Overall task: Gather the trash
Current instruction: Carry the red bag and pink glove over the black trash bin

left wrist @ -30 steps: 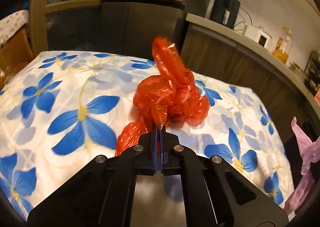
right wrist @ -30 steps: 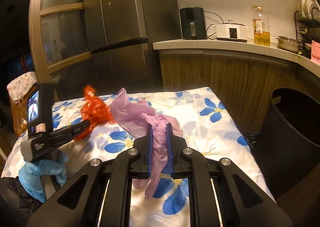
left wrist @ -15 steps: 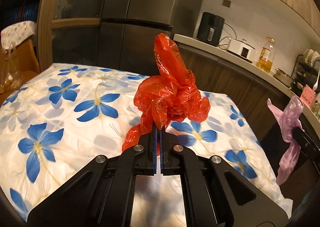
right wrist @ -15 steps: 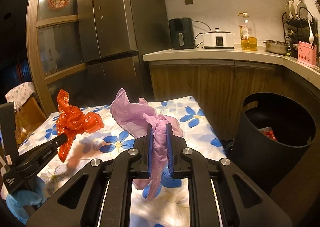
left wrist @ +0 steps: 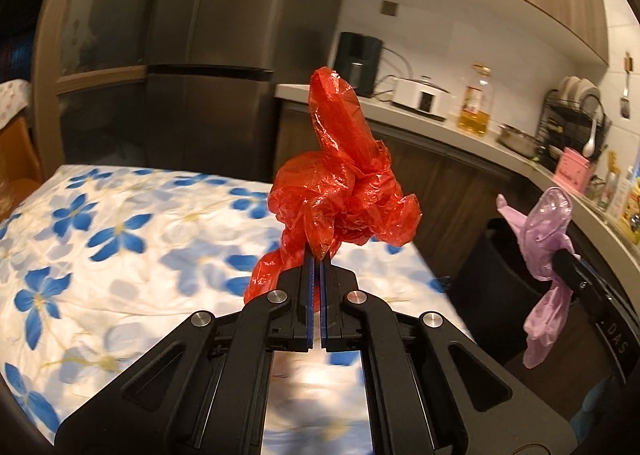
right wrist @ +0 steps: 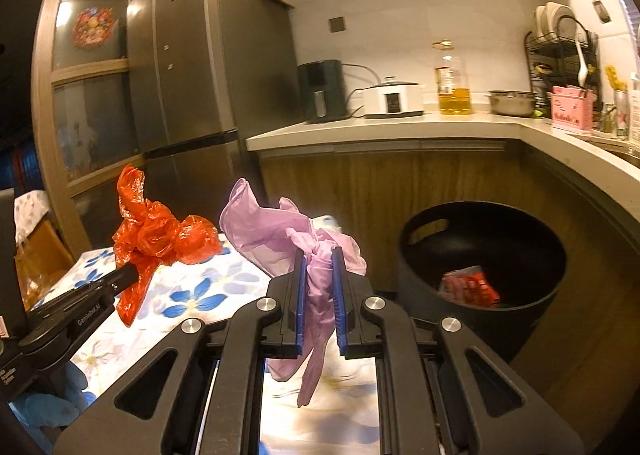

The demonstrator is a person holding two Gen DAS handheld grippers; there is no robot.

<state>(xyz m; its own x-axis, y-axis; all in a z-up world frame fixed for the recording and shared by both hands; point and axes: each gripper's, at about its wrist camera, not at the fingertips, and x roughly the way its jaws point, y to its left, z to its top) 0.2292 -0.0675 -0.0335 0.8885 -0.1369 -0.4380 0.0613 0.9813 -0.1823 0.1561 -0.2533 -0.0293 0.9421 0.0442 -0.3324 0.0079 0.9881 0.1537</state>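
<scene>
My left gripper [left wrist: 318, 259] is shut on a crumpled red plastic bag [left wrist: 340, 191], held up above the flowered tablecloth [left wrist: 120, 239]. In the right wrist view that same red bag [right wrist: 160, 235] sits at the tip of the left gripper [right wrist: 130, 273], to the left. My right gripper [right wrist: 318, 255] is shut on a crumpled purple plastic bag [right wrist: 276, 231], whose tail hangs down between the fingers. The purple bag [left wrist: 548, 239] also shows at the right of the left wrist view. A black round bin [right wrist: 484, 275] stands on the floor to the right, with red trash [right wrist: 470, 287] inside.
A kitchen counter [right wrist: 400, 127] runs behind the bin, carrying an air fryer [right wrist: 320, 91], a white cooker [right wrist: 394, 97], an oil bottle [right wrist: 452, 83] and a dish rack [right wrist: 560, 51]. A tall fridge [right wrist: 192, 95] stands behind the table. A blue-gloved hand [right wrist: 44, 407] holds the left gripper.
Both grippers have lifted their bags off the table and swung to the right. The black bin has come fully into the right wrist view.
</scene>
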